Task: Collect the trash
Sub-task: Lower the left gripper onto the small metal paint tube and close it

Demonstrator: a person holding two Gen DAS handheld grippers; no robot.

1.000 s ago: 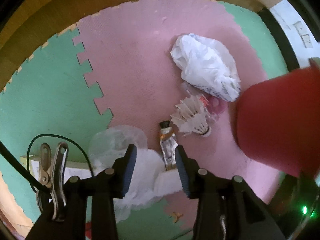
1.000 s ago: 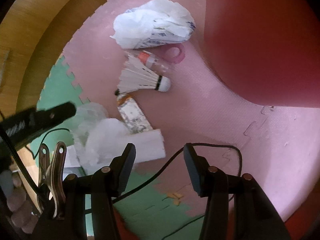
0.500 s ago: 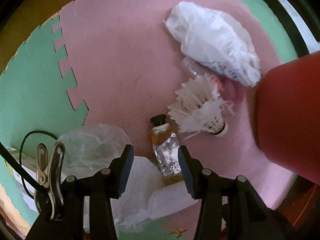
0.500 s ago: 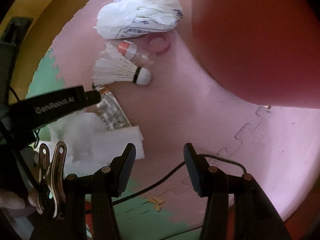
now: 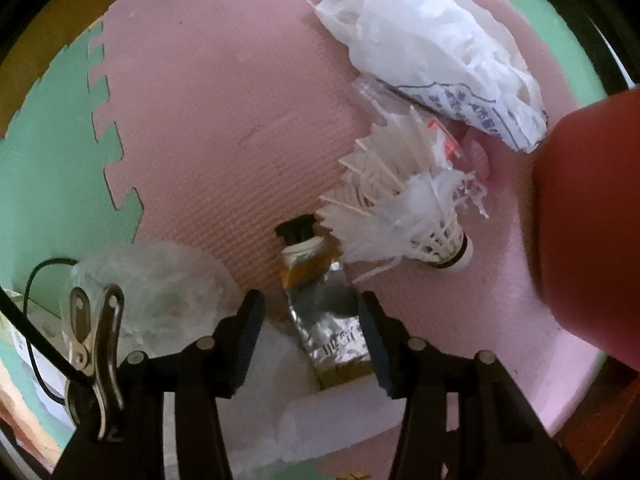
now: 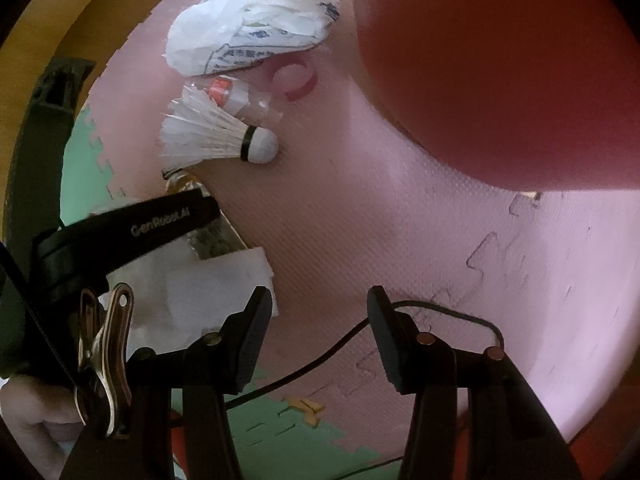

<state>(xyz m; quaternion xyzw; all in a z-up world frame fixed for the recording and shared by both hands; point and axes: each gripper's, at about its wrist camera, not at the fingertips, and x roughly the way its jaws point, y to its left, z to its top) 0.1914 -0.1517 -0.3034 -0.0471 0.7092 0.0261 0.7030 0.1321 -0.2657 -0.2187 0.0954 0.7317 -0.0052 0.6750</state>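
Lowered, left gripper (image 5: pixel 312 320) fingers — just opening — straddle the foil tube (image 5: pixel 326 312).

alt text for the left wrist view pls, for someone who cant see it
The open left gripper straddles a crumpled silver tube with a black cap, lying on a pink foam mat; its jaws have just been opening. A white shuttlecock, crumpled white bag and red bin lie beyond.
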